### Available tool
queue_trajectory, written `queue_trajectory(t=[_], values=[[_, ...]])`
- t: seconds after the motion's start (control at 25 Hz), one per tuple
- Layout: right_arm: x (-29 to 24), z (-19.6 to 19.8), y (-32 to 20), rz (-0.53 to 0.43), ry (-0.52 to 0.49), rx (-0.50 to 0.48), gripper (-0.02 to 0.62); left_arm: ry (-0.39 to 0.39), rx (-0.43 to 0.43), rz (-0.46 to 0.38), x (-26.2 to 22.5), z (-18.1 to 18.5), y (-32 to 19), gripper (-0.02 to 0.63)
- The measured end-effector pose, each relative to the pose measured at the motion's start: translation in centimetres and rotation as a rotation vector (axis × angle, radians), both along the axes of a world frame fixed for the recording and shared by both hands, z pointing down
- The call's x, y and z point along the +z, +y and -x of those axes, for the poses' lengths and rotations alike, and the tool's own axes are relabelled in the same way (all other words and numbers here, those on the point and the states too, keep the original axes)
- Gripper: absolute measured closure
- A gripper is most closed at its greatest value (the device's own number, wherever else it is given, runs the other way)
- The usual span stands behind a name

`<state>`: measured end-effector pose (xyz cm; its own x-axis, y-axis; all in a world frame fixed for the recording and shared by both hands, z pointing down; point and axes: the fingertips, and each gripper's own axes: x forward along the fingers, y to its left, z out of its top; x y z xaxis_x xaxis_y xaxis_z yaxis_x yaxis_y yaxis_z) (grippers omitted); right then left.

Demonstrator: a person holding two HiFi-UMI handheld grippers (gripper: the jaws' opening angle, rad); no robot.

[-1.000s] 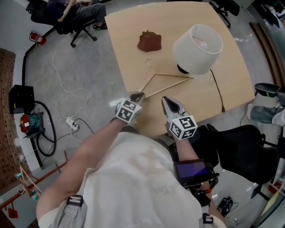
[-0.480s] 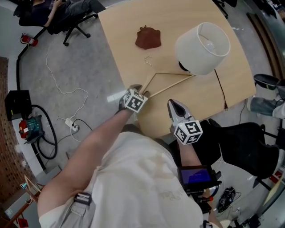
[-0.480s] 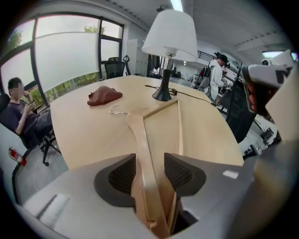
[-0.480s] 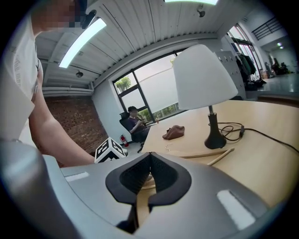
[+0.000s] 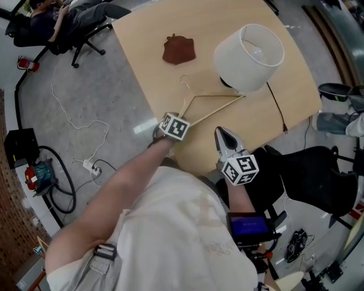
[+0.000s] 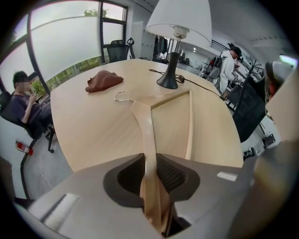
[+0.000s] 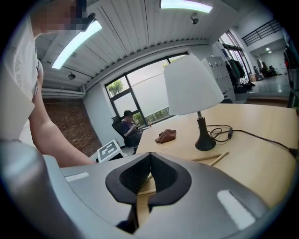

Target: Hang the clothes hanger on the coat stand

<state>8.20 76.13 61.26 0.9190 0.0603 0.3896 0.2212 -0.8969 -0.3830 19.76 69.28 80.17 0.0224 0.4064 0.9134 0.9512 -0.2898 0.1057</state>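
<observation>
**Gripping a wooden hanger at the desk's edge**

Pinching one arm of the wooden hanger (image 5: 216, 109), the left gripper (image 5: 180, 117) pointed steeply down over the near left edge of the desk (image 5: 210, 34). Its jaws had just been closing, and in the left gripper view the pale arm ran straight between the pads, which pressed on it from both sides. The hanger lay flat on the desk. Its metal hook pointed toward the far left corner, and its other end reached almost to the foot of a white-shaded lamp (image 5: 250, 48).

The right gripper (image 5: 219, 132) hovered over the near edge, just right of the hanger. Its jaws were pressed together with nothing between them.

Bare desktop lay open between the hook and a crumpled brown cloth (image 5: 178, 50) near the far edge. A black cord (image 5: 276, 108) ran from the lamp toward the right edge.

Off the left edge the grey floor was open, apart from loose cables (image 5: 68, 113) and a seated person (image 5: 57, 17) well away. A black office chair (image 5: 318, 182) stood close by the near right corner.
</observation>
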Motion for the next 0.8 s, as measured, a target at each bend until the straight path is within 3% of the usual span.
queue_trajectory(t=[0.16, 0.36, 0.64, 0.8], values=[[-0.3, 0.1, -0.4, 0.003, 0.010, -0.002, 0.580, 0.064, 0.016, 0.016, -0.6, -0.7, -1.3, 0.528], [-0.3, 0.4, -0.2, 0.004, 0.012, -0.012, 0.581, 0.211, 0.037, 0.071, -3.1, -1.9, -2.5, 0.528], [-0.8, -0.4, -1.0, 0.009, 0.044, -0.079, 0.581, 0.449, 0.129, 0.133, -7.5, -2.4, -3.5, 0.528], [-1.0, -0.4, -1.3, 0.011, 0.062, -0.114, 0.581, 0.529, 0.136, 0.155, -9.5, -2.3, -4.6, 0.528]])
